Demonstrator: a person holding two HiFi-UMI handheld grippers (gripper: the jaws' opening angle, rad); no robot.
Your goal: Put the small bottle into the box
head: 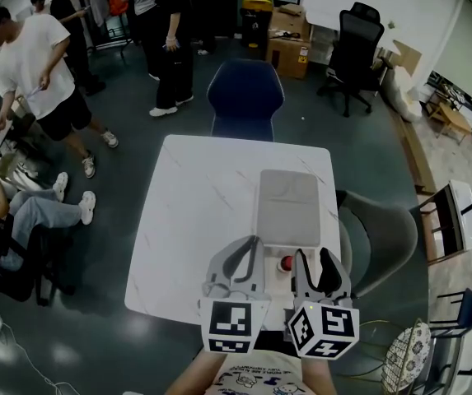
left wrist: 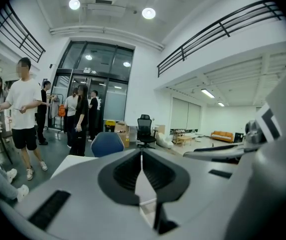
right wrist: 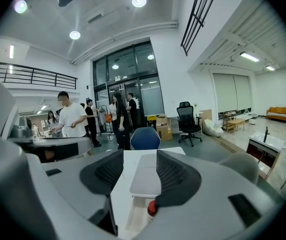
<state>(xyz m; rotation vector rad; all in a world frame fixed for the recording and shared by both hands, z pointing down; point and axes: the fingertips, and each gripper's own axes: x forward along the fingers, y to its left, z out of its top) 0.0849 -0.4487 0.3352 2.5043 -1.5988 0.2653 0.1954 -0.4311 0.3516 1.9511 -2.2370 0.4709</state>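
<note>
You have the small red-capped bottle [head: 286, 262] sitting inside the open white box [head: 275, 283], its flat grey lid [head: 287, 206] flipped back.

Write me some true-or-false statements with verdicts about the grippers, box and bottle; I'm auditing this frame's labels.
1. The left gripper has its jaws together, holding nothing. True.
2. The right gripper grips the red-capped bottle. False: its jaws stand apart and empty, and the bottle sits inside the box.
3. The box's lid is shut. False: it lies folded open on the table.
4. A blue chair stands at the table's far side. True.
</note>
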